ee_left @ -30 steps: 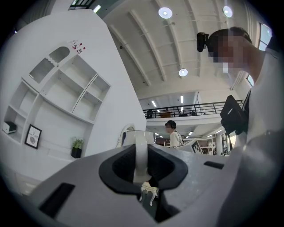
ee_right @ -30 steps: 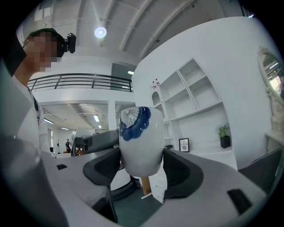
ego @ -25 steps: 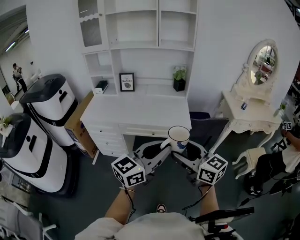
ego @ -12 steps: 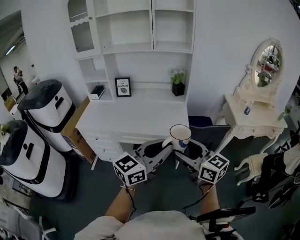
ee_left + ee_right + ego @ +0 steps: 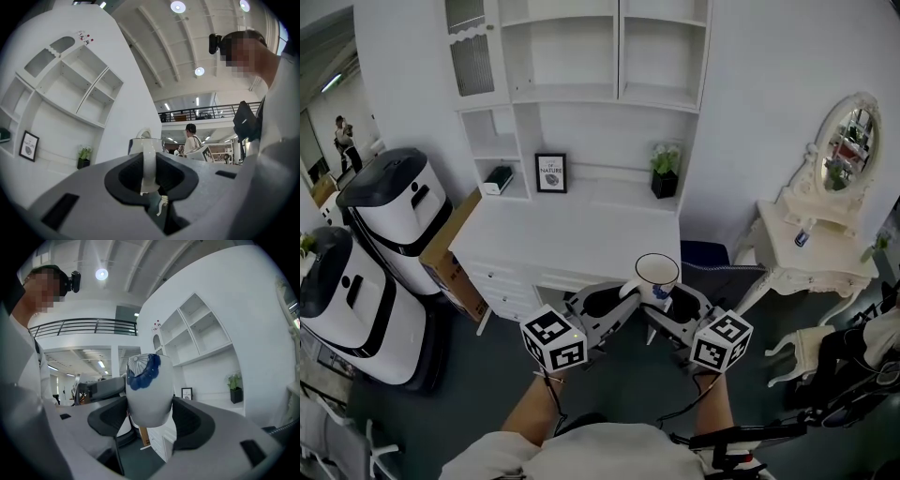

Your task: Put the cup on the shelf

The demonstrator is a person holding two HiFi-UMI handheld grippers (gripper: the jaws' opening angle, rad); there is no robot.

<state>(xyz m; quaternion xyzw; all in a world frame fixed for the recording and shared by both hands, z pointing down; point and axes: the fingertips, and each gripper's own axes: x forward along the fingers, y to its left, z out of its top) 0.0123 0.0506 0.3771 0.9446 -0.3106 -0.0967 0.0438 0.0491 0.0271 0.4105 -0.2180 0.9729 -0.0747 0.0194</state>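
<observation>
Currently holding the cup (image 5: 657, 275) upright in mid-air with both grippers, seen from the head view just before the desk's (image 5: 562, 239) front right corner and not touching it. Pinching the handle (image 5: 149, 161) with the left gripper (image 5: 625, 295), jaws narrowed onto it, and clasping the body with the right gripper (image 5: 662, 305), pads pressed on either side below the blue print (image 5: 143, 371). Facing the shelf (image 5: 572, 94) above the desk, with frame (image 5: 550, 173) and plant (image 5: 664, 172) along the desk's back edge.
</observation>
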